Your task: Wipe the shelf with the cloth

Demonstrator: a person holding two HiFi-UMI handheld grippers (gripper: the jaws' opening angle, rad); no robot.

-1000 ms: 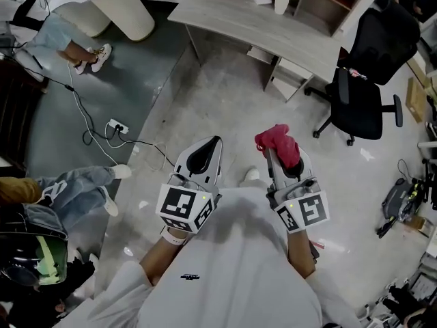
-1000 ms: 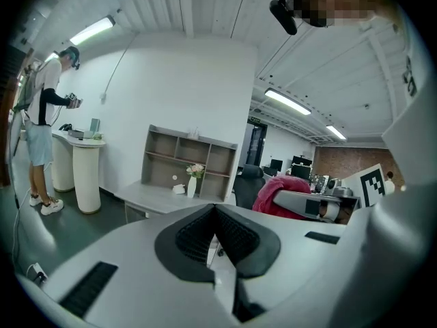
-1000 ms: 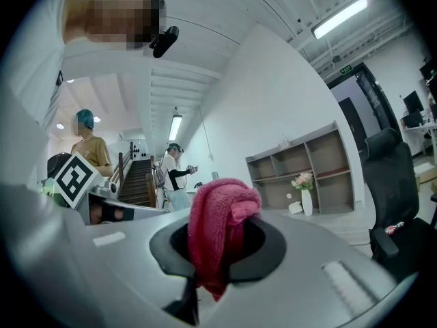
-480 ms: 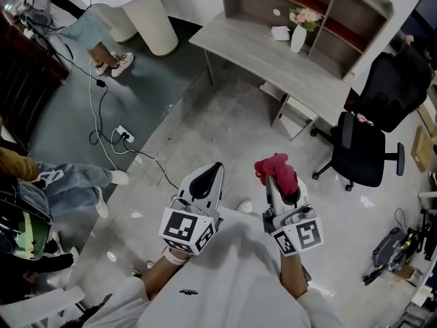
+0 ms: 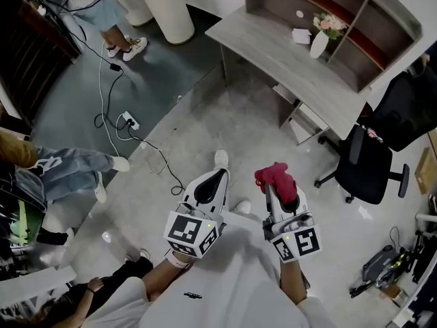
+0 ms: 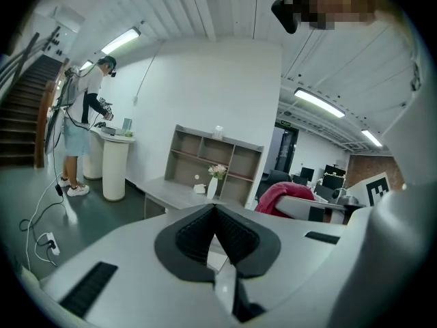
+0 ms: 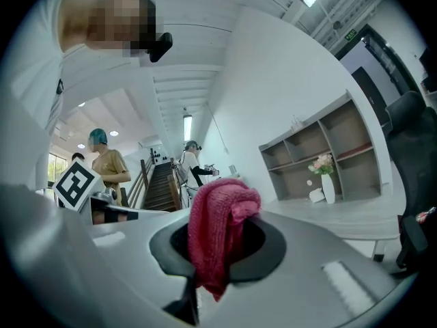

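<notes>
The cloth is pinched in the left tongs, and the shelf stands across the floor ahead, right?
Wrong side: the cloth is pinched in the right tongs, as the right gripper view shows. The shelf does stand across the floor ahead.

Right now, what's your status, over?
Left tool shut, empty. Right tool shut on red cloth. Shelf ahead on desk, not reached. Flower vase stands before it.

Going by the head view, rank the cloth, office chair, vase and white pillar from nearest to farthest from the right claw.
1. cloth, clamped in the right claw.
2. office chair, off to its right.
3. vase, on the desk ahead.
4. white pillar, far ahead, leftward.
</notes>
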